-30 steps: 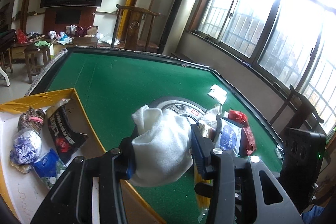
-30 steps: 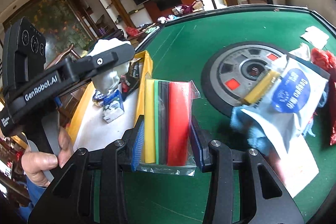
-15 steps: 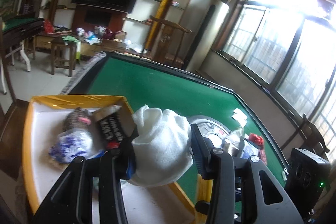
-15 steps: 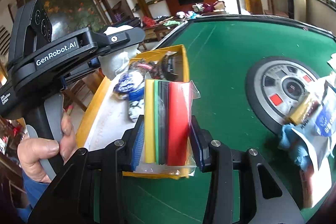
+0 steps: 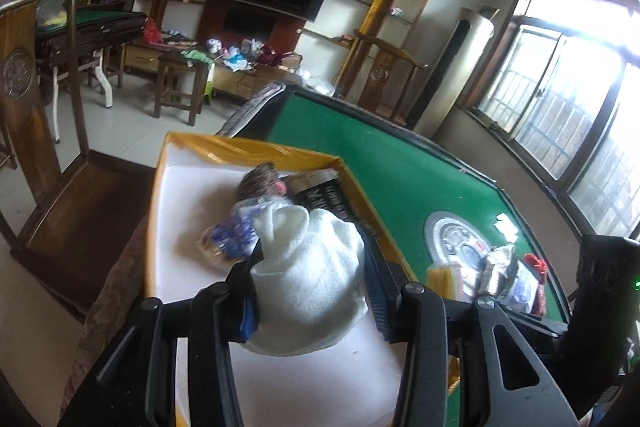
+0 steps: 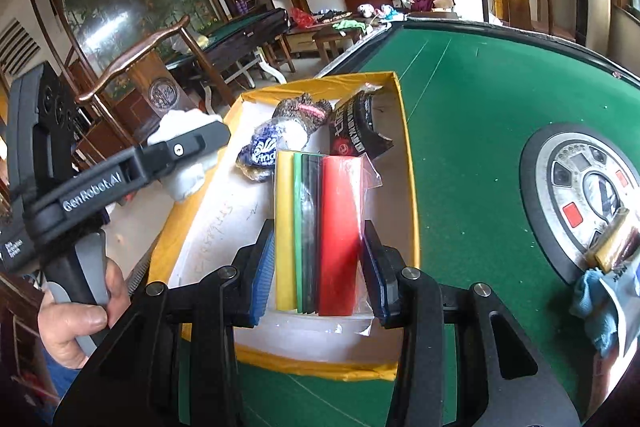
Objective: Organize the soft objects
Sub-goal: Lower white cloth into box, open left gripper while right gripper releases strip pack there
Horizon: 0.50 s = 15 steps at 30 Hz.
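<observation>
My left gripper (image 5: 312, 283) is shut on a white towel (image 5: 308, 279) and holds it over the yellow-rimmed box (image 5: 192, 147) with a white floor. In the right wrist view the left gripper (image 6: 188, 143) shows at the box's left side with the towel (image 6: 180, 183). My right gripper (image 6: 320, 267) is shut on a clear packet of yellow, green, black and red strips (image 6: 320, 227), held above the near half of the box (image 6: 408, 163). Inside lie a blue-white packet (image 6: 264, 151), a knitted item (image 6: 304, 107) and a black packet (image 6: 356, 131).
A green felt table (image 6: 480, 99) with a round centre console (image 6: 584, 195). More packets and a blue cloth (image 6: 592, 303) lie on its right side. A wooden chair (image 5: 44, 131) stands left of the box. Windows at the right.
Both grippers have moved left from the pile at the table's centre to above the box, each carrying its item. The grips have not changed.
</observation>
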### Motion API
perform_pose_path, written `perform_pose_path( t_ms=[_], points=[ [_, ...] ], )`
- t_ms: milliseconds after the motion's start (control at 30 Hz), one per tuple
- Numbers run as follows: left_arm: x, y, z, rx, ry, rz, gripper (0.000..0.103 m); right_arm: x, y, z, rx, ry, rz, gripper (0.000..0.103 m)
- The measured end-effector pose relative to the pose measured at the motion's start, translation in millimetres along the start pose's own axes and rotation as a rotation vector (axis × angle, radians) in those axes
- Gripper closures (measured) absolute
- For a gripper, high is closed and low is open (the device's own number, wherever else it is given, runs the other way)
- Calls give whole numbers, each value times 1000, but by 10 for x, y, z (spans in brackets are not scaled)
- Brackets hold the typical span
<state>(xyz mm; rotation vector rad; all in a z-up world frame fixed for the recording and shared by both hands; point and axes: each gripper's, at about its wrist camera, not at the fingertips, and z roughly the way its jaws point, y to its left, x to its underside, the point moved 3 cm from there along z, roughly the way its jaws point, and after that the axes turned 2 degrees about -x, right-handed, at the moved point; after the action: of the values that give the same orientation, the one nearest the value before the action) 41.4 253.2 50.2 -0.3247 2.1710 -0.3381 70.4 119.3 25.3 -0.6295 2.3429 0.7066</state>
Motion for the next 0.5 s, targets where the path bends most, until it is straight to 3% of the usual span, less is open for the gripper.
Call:
perform_pose_path(
  t_ms=[367,500],
  points=[
    [107,201,268,-60,106,-49,59,104,133,433,-31,143,15,63],
    [146,210,276,-76,122,-38,59,125,239,499,-23,151,-8,63]
  ],
)
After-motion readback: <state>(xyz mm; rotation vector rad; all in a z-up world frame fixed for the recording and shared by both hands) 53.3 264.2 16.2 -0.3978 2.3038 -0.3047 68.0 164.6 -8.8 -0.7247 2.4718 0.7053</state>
